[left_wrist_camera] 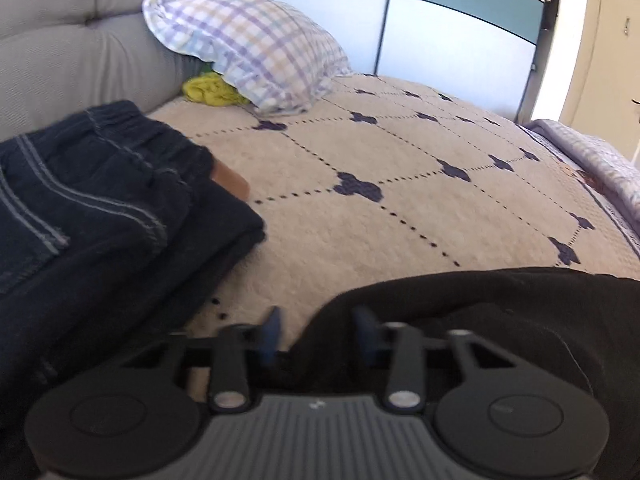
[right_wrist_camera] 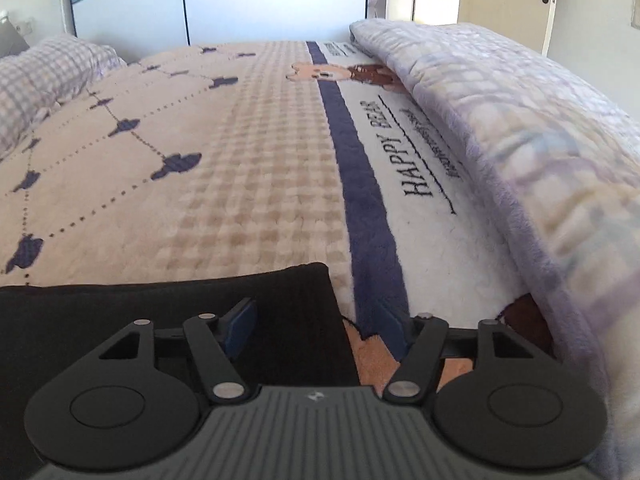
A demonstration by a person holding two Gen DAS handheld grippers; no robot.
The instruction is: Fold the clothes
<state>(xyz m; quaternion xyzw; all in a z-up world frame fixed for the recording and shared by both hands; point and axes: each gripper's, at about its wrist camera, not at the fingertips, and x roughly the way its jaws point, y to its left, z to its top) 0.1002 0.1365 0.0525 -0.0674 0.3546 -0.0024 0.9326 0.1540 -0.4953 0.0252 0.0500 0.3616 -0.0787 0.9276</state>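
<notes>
At the near edge of the bed (right_wrist_camera: 256, 168), a black garment (right_wrist_camera: 168, 320) lies flat on the cream blanket, and both grippers hang just over its opposite ends. The cloth's long axis appears to run crosswise to the jaws, from one gripper toward the other. The left gripper (left_wrist_camera: 318, 334) has its jaws spread, one blue finger over bare blanket and the other over the garment's rounded left edge, so that edge sits between them. The right gripper (right_wrist_camera: 316, 322) is spread wider and straddles the garment's squared right corner: its left finger is over black cloth, its right finger over the blue stripe of the blanket. Neither pinches anything that I can see. Each gripper is nearest its own end, so a two-handed lift and fold away from the body looks like the likely next move; the jaws would need to drop and close on the edges first.

Only the left view shows the folded dark jeans (left_wrist_camera: 92, 208) lying to the left, near the garment but apart from it, and the checked pillow (left_wrist_camera: 248, 52) by the headboard. Only the right view shows the crisp corner and the lavender quilt (right_wrist_camera: 520, 152) heaped to the right.
</notes>
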